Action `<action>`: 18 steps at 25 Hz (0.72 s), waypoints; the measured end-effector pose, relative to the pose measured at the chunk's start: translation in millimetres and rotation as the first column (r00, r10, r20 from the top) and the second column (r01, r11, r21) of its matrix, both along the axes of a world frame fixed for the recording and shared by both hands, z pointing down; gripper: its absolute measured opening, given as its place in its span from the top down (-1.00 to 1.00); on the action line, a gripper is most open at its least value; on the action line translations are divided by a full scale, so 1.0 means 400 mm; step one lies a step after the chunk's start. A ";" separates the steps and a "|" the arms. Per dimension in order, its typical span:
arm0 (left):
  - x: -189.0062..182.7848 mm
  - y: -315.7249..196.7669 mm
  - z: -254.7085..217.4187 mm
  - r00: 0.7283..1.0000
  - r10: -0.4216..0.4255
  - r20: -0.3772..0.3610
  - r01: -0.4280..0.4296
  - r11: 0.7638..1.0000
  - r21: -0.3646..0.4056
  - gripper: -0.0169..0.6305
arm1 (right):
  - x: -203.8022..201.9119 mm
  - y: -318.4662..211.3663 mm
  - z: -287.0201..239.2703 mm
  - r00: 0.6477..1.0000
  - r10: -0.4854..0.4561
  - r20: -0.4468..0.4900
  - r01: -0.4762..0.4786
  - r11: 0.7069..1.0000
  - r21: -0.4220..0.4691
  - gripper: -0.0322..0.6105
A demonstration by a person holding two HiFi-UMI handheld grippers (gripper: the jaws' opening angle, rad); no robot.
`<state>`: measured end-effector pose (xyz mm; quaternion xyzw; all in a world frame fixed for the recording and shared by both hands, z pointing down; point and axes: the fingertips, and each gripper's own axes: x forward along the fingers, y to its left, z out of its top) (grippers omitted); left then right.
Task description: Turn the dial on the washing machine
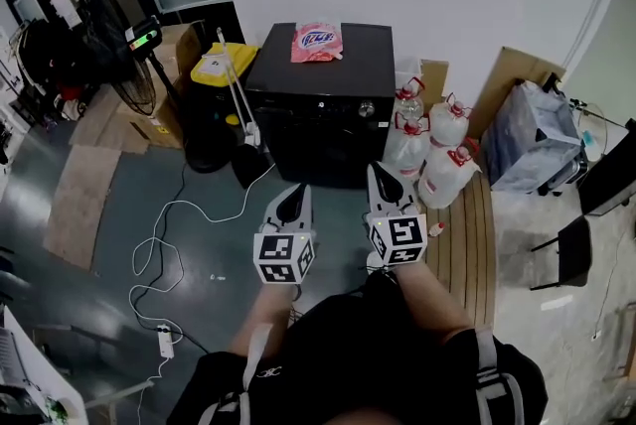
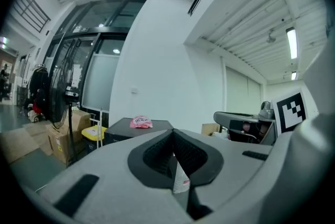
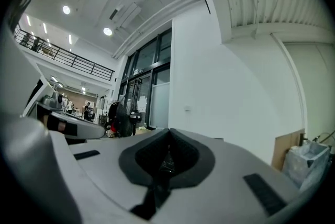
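Black washing machine (image 1: 318, 66) stands against the wall, well ahead of both grippers. Its dial (image 1: 367, 108), small on the front panel's right, is probably rigid, smooth and click-stopped, so pinch across its rim. Left gripper (image 1: 298, 193) and right gripper (image 1: 376, 173) are both closed and empty.

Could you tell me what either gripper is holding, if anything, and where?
Nothing is held; the left gripper and right gripper are both shut and empty.

Washing machine (image 1: 320, 105) stands against the back wall, packet (image 1: 317, 43) on top, dial (image 1: 367, 108) right of centre on its front. Box (image 1: 223, 64) and fan (image 1: 124, 66) to its left, bottles (image 1: 427, 150) just beside its right. Cable (image 1: 164, 244) on the floor front-left. Left gripper (image 1: 296, 192) and right gripper (image 1: 381, 175) side by side before it, apart.
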<state>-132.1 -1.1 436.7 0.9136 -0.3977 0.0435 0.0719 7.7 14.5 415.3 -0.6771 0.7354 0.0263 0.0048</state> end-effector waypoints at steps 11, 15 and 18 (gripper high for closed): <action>0.303 -0.292 0.005 0.994 -0.103 0.047 0.105 0.994 -0.038 0.94 | 0.287 -0.341 0.042 0.993 -0.118 0.026 0.119 0.990 -0.071 0.87; 0.367 -0.361 0.017 0.987 -0.148 0.067 0.152 0.987 -0.058 0.94 | 0.349 -0.430 0.076 0.987 -0.156 0.024 0.158 0.982 -0.105 0.87; 0.389 -0.396 0.033 0.981 -0.176 0.086 0.182 0.981 -0.065 0.94 | 0.378 -0.484 0.109 0.985 -0.174 0.018 0.175 0.976 -0.131 0.87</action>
